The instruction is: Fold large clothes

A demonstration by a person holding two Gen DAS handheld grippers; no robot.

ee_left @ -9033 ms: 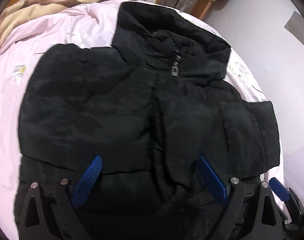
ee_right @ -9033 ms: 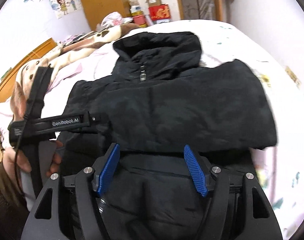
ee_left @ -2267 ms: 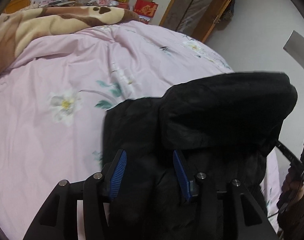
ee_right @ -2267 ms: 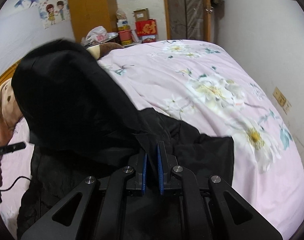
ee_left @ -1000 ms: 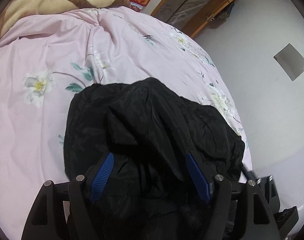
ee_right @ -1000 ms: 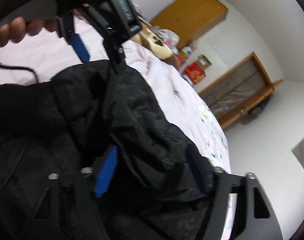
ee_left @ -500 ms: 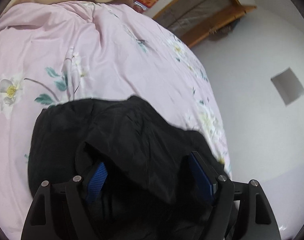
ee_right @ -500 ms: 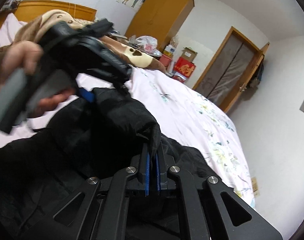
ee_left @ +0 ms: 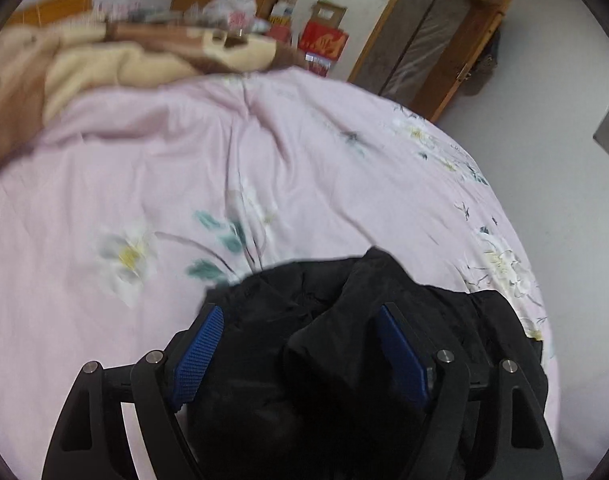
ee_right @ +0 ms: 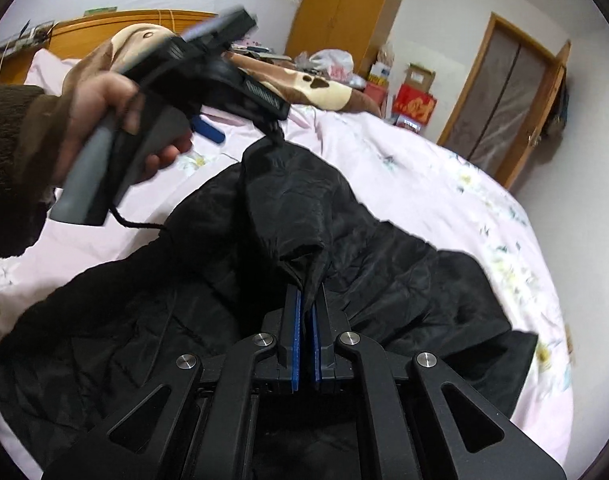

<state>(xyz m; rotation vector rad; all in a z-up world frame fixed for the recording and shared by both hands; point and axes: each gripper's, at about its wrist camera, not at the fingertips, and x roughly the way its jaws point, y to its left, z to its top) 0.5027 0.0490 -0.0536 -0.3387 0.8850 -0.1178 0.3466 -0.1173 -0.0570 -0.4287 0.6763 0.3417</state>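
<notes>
The black padded jacket (ee_right: 264, 280), lying bunched on the pink bedspread (ee_right: 444, 200), is soft, bulky and slick, so my right gripper (ee_right: 305, 344) stays clamped on a thin hem edge while my left gripper (ee_left: 300, 360), jaws wide, straddles a thick fold.

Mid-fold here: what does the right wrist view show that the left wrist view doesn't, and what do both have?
Right wrist only: the right gripper shut on a fold of the black jacket, the person's hand holding the left gripper, and the headboard.
Left wrist only: the left gripper's jaws wide around bunched jacket fabric.
Both: the jacket, pink floral bedding, brown blanket, red box, door.
</notes>
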